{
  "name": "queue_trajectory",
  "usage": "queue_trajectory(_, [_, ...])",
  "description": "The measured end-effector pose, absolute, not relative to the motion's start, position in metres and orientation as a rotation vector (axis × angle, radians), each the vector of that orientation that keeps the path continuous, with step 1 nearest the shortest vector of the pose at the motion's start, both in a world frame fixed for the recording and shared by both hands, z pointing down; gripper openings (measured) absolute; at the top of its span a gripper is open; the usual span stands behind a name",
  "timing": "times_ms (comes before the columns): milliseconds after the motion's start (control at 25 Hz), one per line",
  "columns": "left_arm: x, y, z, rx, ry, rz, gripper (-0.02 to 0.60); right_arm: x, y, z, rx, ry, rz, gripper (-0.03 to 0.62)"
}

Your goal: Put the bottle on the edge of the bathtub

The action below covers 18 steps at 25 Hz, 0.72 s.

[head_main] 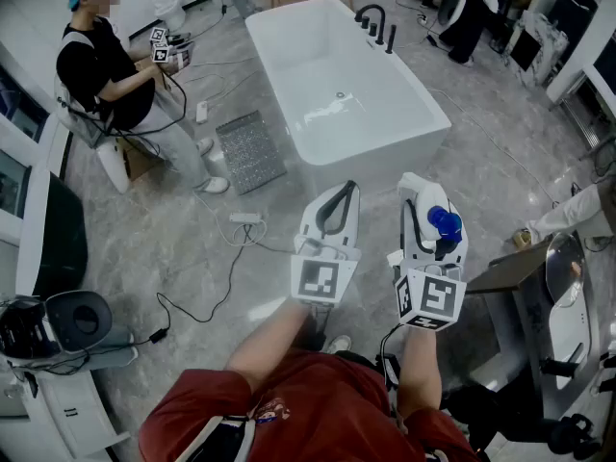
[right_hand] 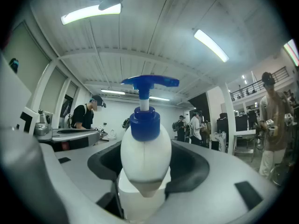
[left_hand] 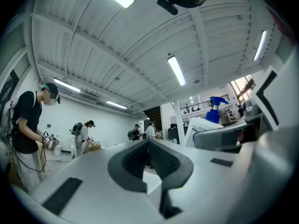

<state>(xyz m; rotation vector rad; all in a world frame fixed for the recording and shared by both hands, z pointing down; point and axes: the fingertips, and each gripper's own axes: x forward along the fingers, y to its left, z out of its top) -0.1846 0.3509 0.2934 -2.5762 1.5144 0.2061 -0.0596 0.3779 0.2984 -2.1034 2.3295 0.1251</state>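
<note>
The white bathtub (head_main: 289, 37) stands on the marble floor ahead, in the upper middle of the head view. My right gripper (head_main: 420, 189) is held in the air short of its near end, shut on a white bottle with a blue pump head (head_main: 444, 223). In the right gripper view the bottle (right_hand: 145, 153) stands upright between the jaws and fills the middle. My left gripper (head_main: 345, 192) hangs beside it to the left, jaws together and empty. In the left gripper view the bottle (left_hand: 214, 111) shows at the right.
A black faucet (head_main: 373, 22) sits on the tub's far right rim. A seated person (head_main: 106, 65) is at the upper left. A grey mat (head_main: 250, 150), a power strip (head_main: 245, 218) and cables (head_main: 226, 277) lie left of the tub. A basin stand (head_main: 568, 277) is at the right.
</note>
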Motion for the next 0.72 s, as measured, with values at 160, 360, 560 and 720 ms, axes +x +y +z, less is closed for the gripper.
queue_trajectory(160, [-0.219,0.385,0.276,-2.572,1.490,0.213,0.015,-0.098,0.411,0.286,-2.114,2.320,0.124,0.272])
queue_trajectory(360, [-0.263,0.396,0.263,-2.575,1.454,0.209,0.015,-0.147,0.422,0.275,-2.132,2.305,0.138,0.272])
queue_trajectory(560, [-0.300,0.401,0.264,-2.572,1.442,0.227,0.015,-0.181,0.427,0.278,-2.146,2.283,0.120,0.272])
queue_trajectory(720, [-0.324,0.400,0.265,-2.584,1.432,0.221,0.015,-0.198,0.426,0.279,-2.161,2.242,0.099,0.272])
